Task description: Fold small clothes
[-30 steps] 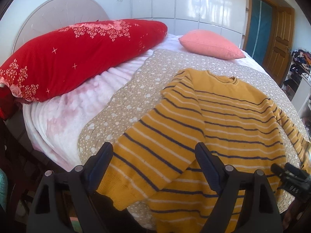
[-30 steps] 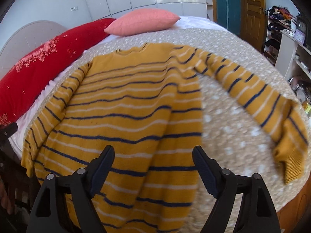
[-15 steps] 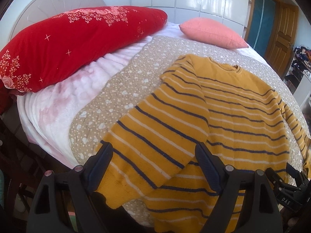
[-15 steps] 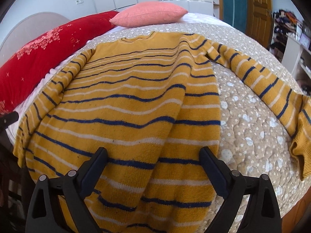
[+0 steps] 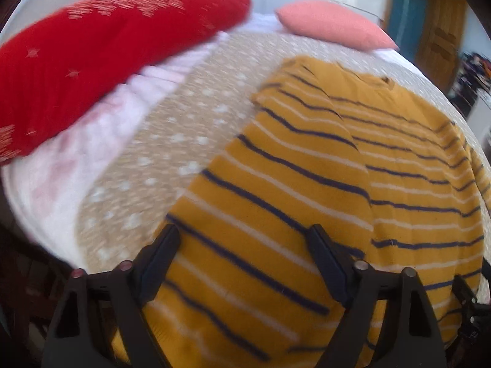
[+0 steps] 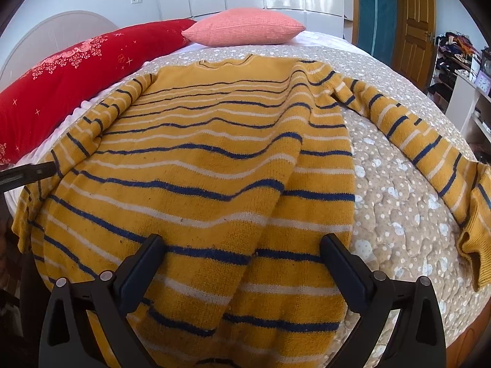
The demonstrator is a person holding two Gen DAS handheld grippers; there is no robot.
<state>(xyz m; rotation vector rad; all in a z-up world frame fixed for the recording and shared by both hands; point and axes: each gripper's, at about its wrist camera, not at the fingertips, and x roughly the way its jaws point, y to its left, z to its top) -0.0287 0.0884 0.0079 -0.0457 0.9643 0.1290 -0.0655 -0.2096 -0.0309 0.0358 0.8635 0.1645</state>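
Both grippers are wide apart in the fingers and hold nothing. From the left gripper, the yellow striped sweater lies directly ahead and below, and one sleeve passes between its fingers and runs forward and a little to the right toward the shoulder. Whether the fingers touch the knit cannot be told, because this view is blurred by motion. From the right gripper, the body of the sweater fills the space ahead, with the hem nearest to the fingers and the collar farthest away. So the long axis of the garment goes away from both grippers, toward the pink pillow.

For the coming move, the judgement is that a sleeve should be folded over the body first. The left gripper is the nearer one to the sleeve lying under it, while the other sleeve stretches far to the right and forward of the right gripper, across the dotted bedspread, with its cuff well apart from the fingers.

Only the right wrist view shows this spread sleeve and its cuff clearly; in the left wrist view that side is only partly seen at the right edge. Only the left wrist view shows the near sleeve between its own fingers. A red pillow lies ahead to the left of the left gripper.
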